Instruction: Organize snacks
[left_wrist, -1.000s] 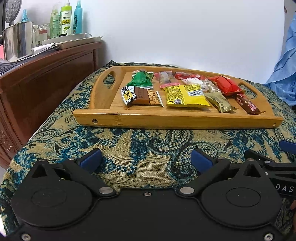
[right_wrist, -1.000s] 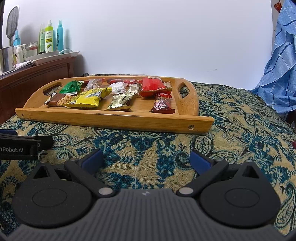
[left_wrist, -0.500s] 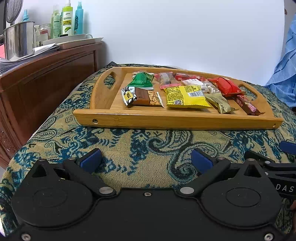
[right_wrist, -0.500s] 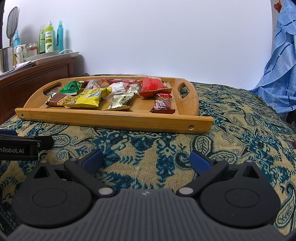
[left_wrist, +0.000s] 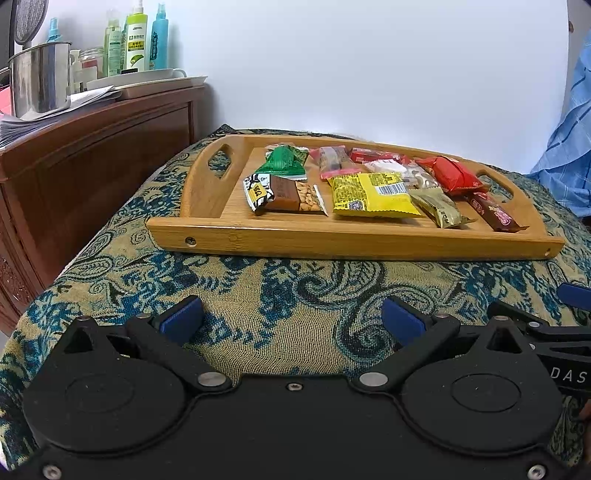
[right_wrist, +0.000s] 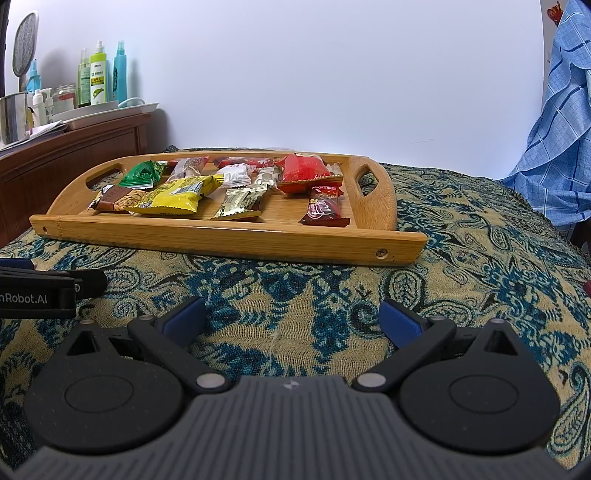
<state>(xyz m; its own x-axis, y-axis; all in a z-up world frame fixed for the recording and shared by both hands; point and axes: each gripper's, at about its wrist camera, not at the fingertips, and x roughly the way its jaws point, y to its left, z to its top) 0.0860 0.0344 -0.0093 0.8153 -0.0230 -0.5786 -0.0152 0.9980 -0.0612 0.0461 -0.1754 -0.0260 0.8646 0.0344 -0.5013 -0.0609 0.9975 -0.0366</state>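
While both tools are held low over the patterned cloth (right_wrist: 461, 229), every snack in view is seen lying inside the wooden tray (left_wrist: 332, 240), which is set squarely on the cloth ahead. The left gripper (left_wrist: 291, 319) is kept spread wide with nothing between its blue pads, and the right gripper (right_wrist: 291, 317) is held just the same, just beside it. The yellow packet (left_wrist: 373, 195) is laid flat in the front row, the peanut bar (left_wrist: 284, 194) just left of it, the red packet (right_wrist: 304, 168) toward the right handle. No snack is seen on the cloth itself. Such a layout would suit a tray awaiting sorting, or one already filled; which it is cannot be told.
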